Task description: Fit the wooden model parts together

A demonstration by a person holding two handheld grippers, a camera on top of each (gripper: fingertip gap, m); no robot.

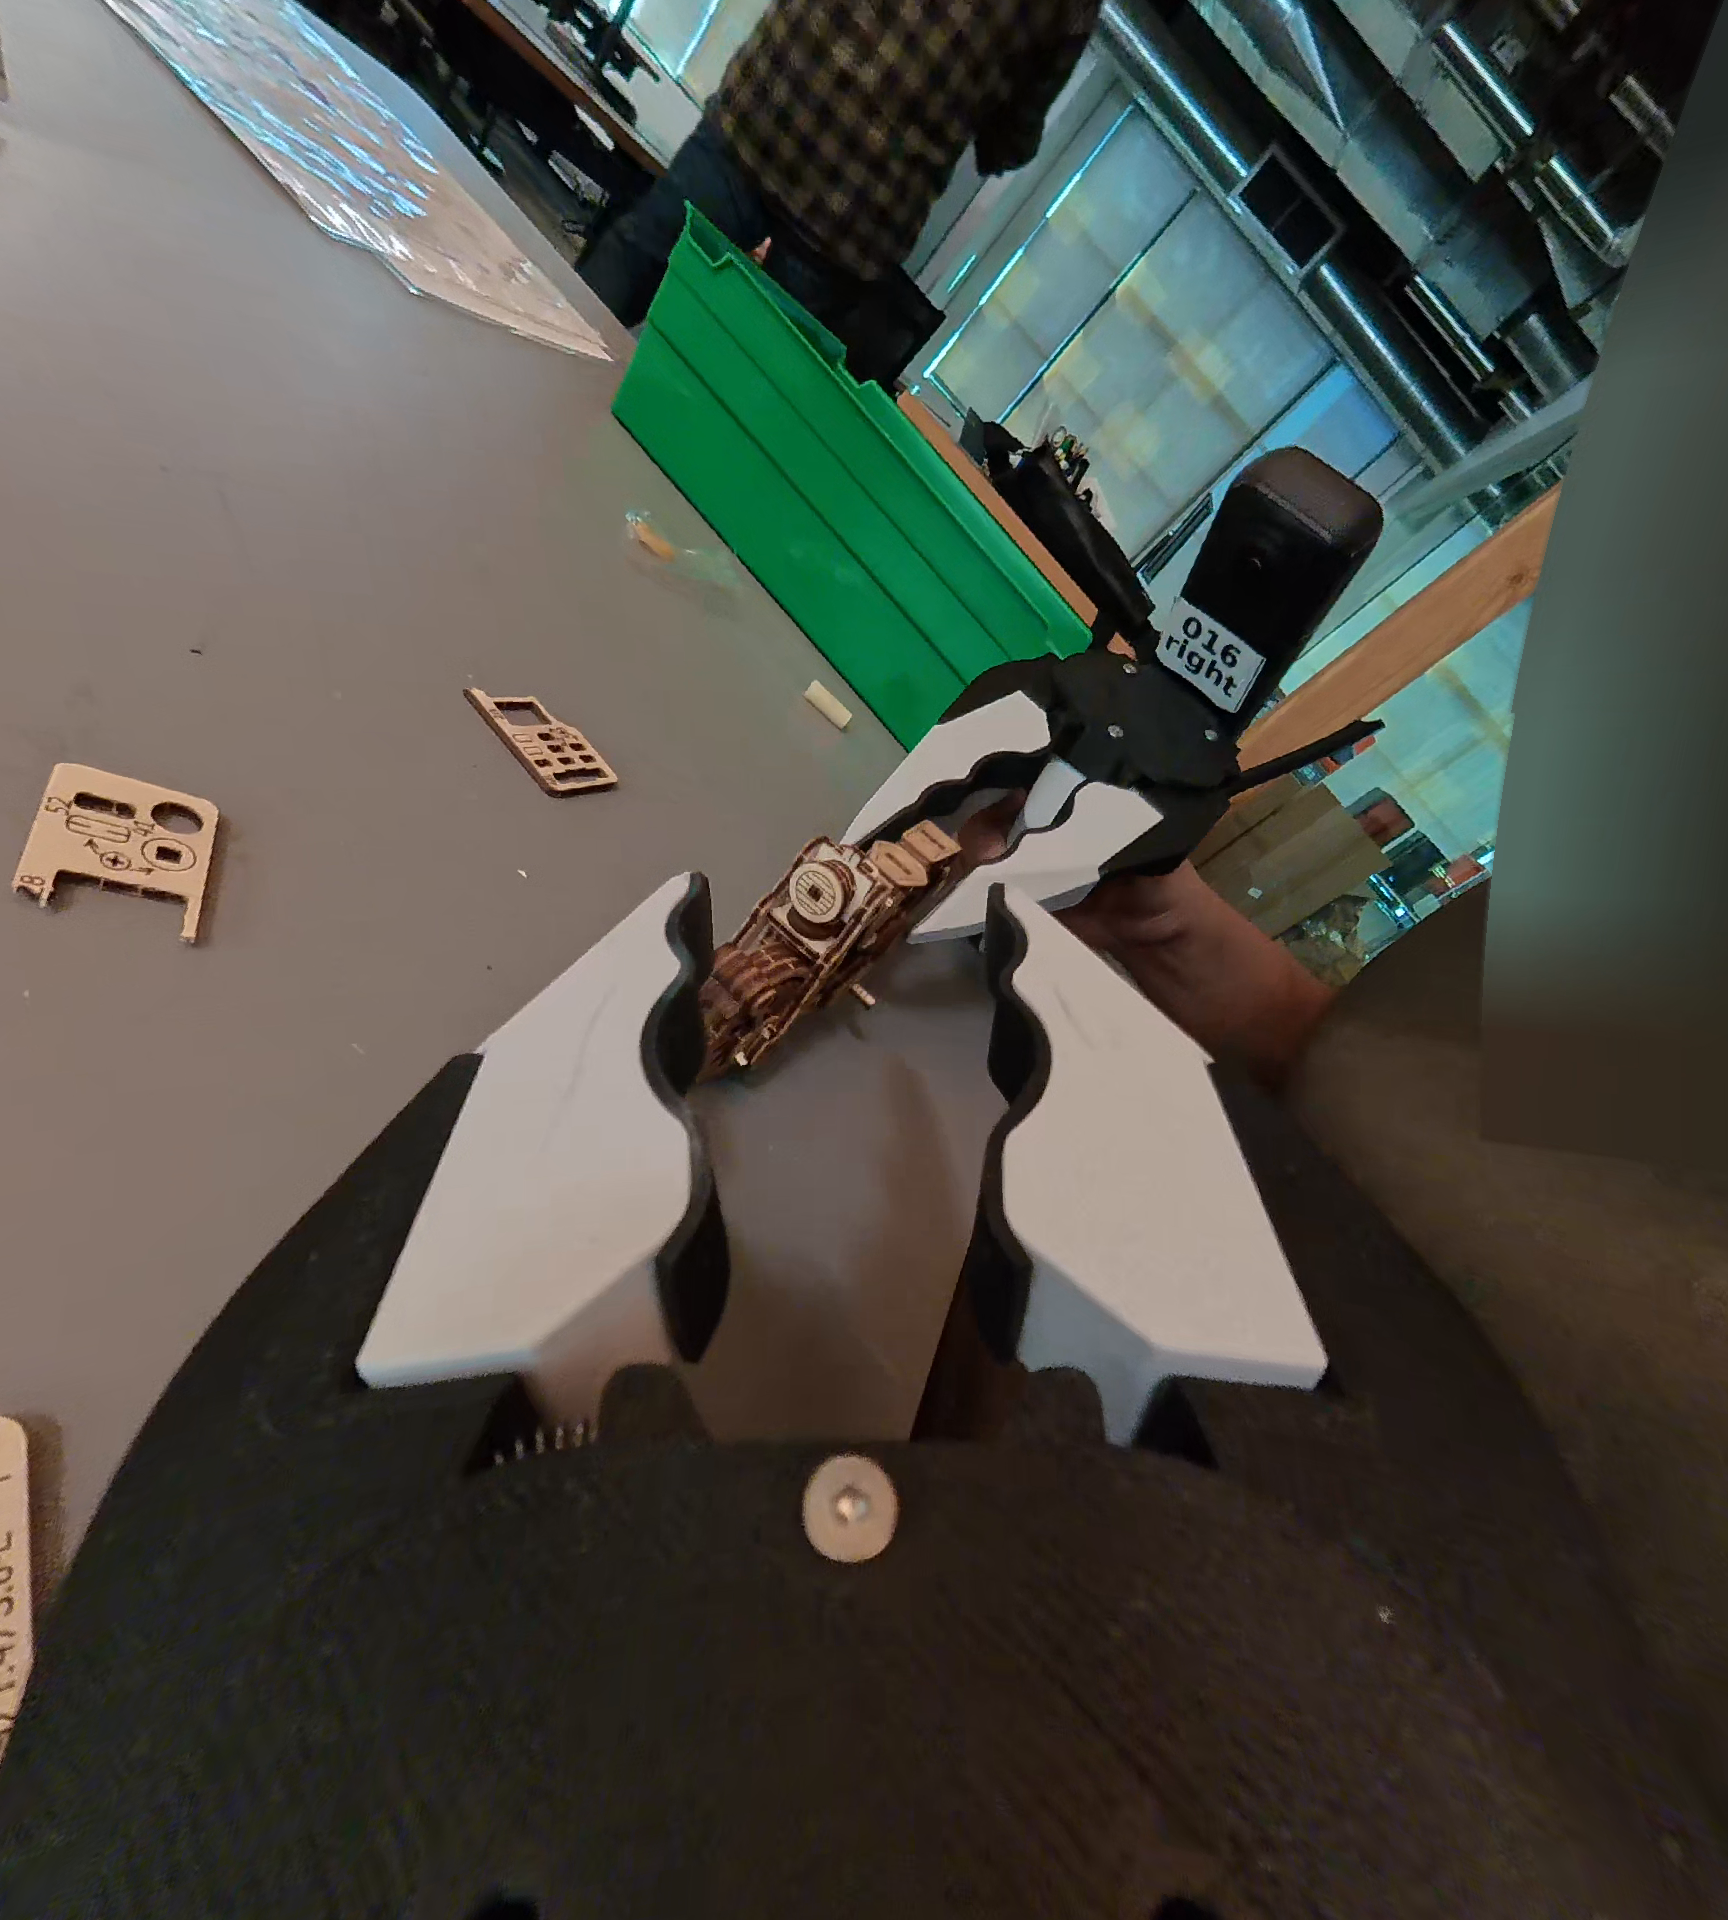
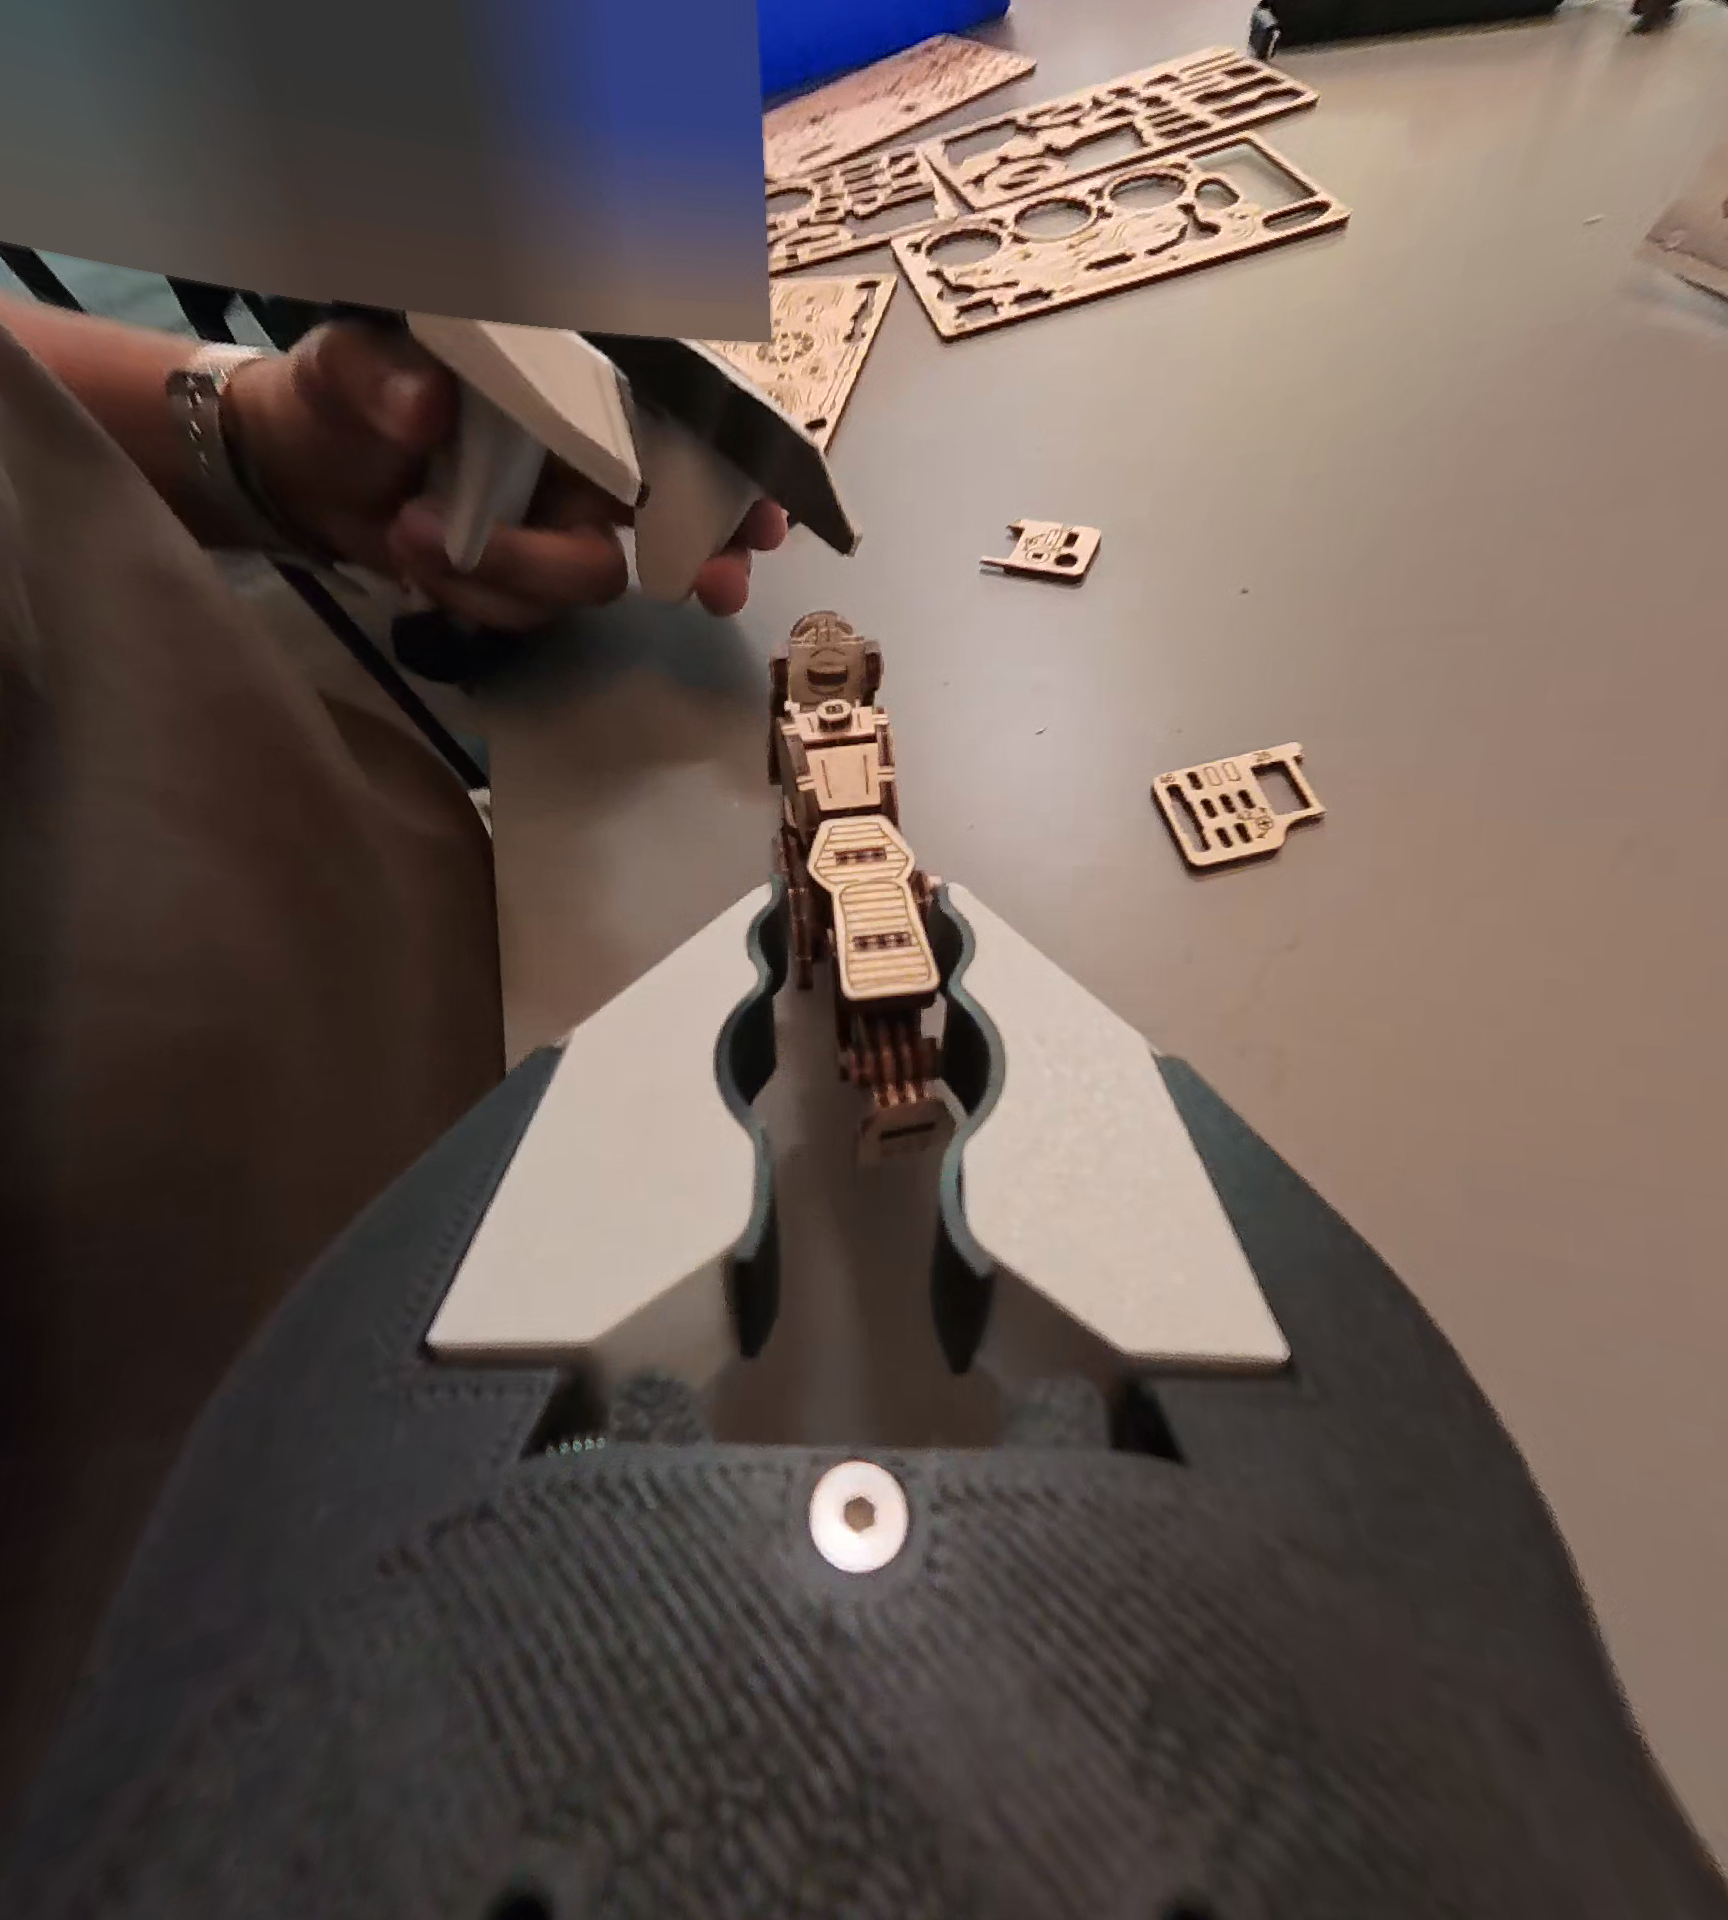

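Right gripper (image 2: 855, 997), grey-fingered with dark wavy pads, has its jaws set narrowly around the rear end of the small brown-and-pale laser-cut wooden model (image 2: 855, 883), a slender vehicle-like assembly standing on the grey table (image 2: 1359, 1039). Whether the pads actually press on the wood cannot be told; the right pad lies against the model's tail, the left shows a slight gap. Left gripper (image 1: 844, 914) approaches from the opposite end with its jaws wide apart and nothing between them; the model's front sits just beyond its fingertips, close to the left finger (image 1: 569, 1091). The model's long axis runs nearly along the line joining the two grippers, so each faces one end of it. The right gripper is the nearer. Two loose flat wooden parts, a pale slotted plate (image 1: 117, 847) and a darker grid-cut plate (image 1: 543, 741), lie well apart to the side, untouched. Emptied wooden part sheets (image 2: 1120, 234) rest farther across the table, and a green plastic bin (image 1: 839, 499) stands beyond. Judged from this, the next fitting requires the left gripper to fetch a loose part while the right steadies the model.
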